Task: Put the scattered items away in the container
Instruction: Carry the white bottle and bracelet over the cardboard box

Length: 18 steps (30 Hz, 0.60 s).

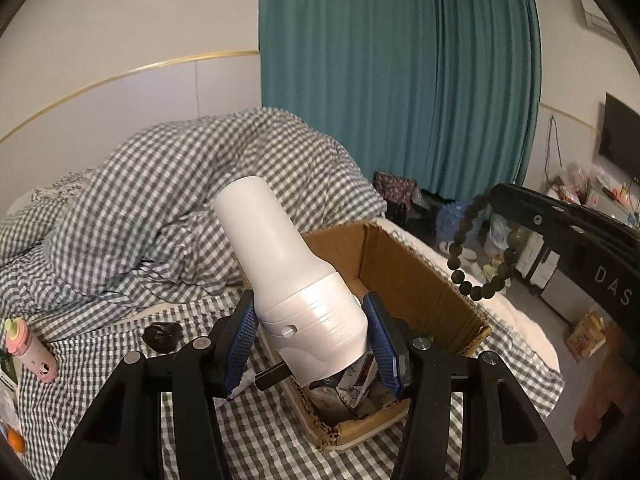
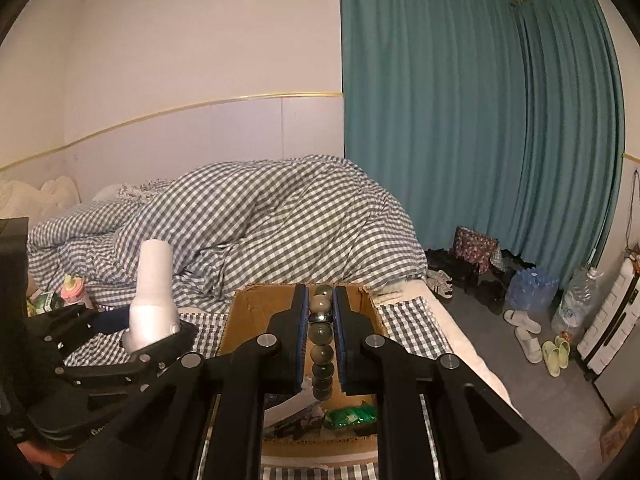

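Note:
My left gripper (image 1: 312, 336) is shut on a white hair-dryer-like body (image 1: 288, 276), held tilted over the near left corner of an open cardboard box (image 1: 404, 260) on the checked bed. It also shows in the right wrist view (image 2: 154, 300). My right gripper (image 2: 322, 312) is shut on a dark bead bracelet (image 2: 322, 340) and holds it above the box (image 2: 256, 312). In the left wrist view the bracelet (image 1: 472, 252) hangs from the right gripper over the box's far right side. The box holds a green packet (image 2: 352, 416) and other small items.
A pink bottle (image 1: 30, 352) and a small black lump (image 1: 162, 336) lie on the checked sheet left of the box. A bunched checked duvet (image 2: 248, 224) fills the bed's far side. Teal curtains, slippers (image 2: 528, 340), water bottles and a white suitcase are on the floor to the right.

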Motion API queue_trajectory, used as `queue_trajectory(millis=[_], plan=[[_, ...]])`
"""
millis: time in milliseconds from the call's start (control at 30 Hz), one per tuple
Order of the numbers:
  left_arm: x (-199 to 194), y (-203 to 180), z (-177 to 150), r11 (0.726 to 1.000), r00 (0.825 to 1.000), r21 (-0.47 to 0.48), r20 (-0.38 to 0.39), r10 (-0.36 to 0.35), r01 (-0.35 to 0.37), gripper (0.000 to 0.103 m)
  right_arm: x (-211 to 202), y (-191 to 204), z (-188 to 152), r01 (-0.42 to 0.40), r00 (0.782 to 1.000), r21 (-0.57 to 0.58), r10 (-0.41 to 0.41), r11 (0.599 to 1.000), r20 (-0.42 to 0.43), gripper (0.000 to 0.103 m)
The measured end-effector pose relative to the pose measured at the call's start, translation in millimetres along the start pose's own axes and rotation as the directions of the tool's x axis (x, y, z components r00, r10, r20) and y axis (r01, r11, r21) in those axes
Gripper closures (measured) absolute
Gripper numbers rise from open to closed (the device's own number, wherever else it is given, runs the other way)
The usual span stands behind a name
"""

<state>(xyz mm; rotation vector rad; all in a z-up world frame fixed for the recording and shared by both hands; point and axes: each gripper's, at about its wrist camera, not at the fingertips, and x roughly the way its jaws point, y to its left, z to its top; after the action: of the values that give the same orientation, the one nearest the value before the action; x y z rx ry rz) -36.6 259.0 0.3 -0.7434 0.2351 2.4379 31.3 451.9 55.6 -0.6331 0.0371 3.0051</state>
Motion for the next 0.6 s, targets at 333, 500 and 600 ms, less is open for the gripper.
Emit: queue_trajectory(millis=[333, 500, 600], plan=[[51.2, -10.5, -5.9, 1.000, 0.998, 0.013, -0.068, -0.010, 0.011, 0.049, 52.9, -16.2, -32.7, -0.011, 0.995, 0.036, 0.015, 0.999, -0.100, 0.092], [66.0, -15.1, -10.3, 1.000, 0.996, 0.016, -0.092, -0.012, 0.014, 0.049, 73.9, -20.9, -48.4, -0.004, 0.991, 0.029, 0.008, 1.000, -0.134, 0.090], [75.8, -17.1, -10.8, 0.999, 0.994, 0.040, -0.106, -0.014, 0.018, 0.049, 73.2, -21.8, -50.3, 0.012, 0.994, 0.020, -0.010, 1.000, -0.107, 0.067]])
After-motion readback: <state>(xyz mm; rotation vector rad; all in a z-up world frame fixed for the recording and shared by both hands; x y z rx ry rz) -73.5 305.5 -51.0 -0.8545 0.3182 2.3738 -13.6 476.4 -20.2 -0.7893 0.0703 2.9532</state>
